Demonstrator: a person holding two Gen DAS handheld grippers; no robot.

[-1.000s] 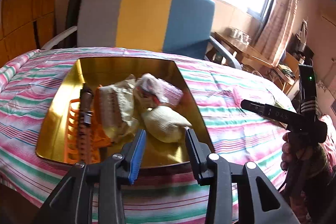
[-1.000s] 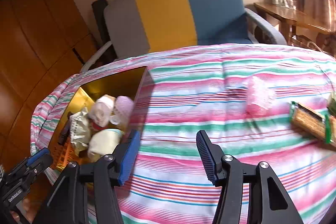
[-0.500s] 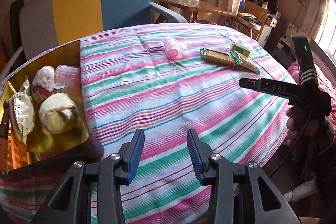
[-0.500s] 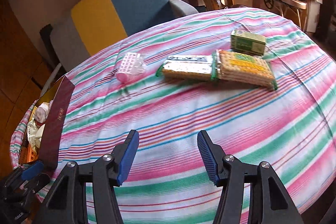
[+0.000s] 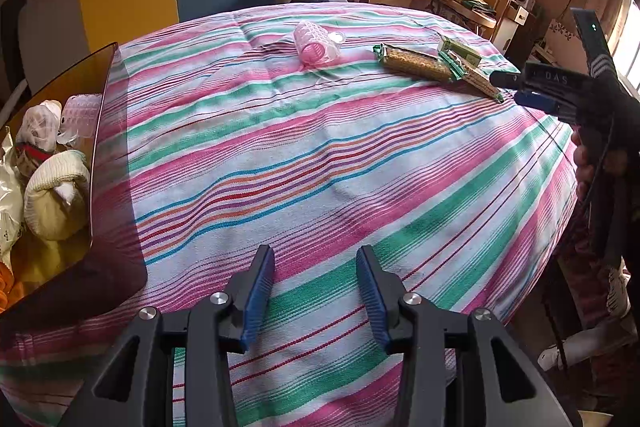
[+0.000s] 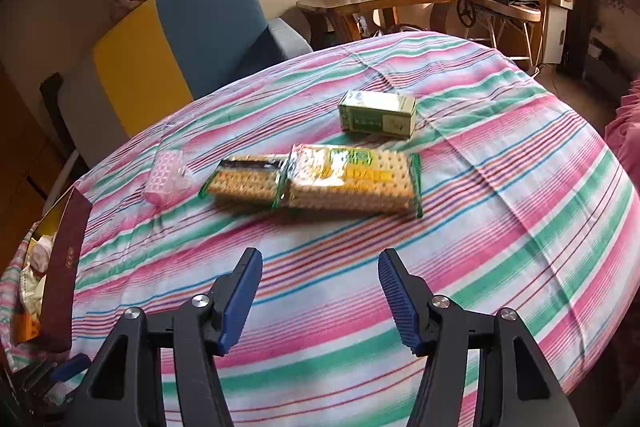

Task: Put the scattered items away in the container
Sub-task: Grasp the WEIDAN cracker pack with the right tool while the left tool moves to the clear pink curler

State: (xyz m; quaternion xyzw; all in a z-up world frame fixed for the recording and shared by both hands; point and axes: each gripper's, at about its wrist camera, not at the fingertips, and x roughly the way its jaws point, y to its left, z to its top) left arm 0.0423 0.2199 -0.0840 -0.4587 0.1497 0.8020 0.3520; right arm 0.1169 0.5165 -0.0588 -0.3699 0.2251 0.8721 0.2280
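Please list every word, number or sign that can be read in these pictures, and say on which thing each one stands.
"DAS": on the side of the right claw, seen from the left wrist view.
Large yellow letters on the bigger cracker pack: blurred, cannot be read with certainty.
Print on the small green box: too small to read.
Red marks on the dark outer wall of the container: too small to read.
Smaller cracker pack: no readable text.
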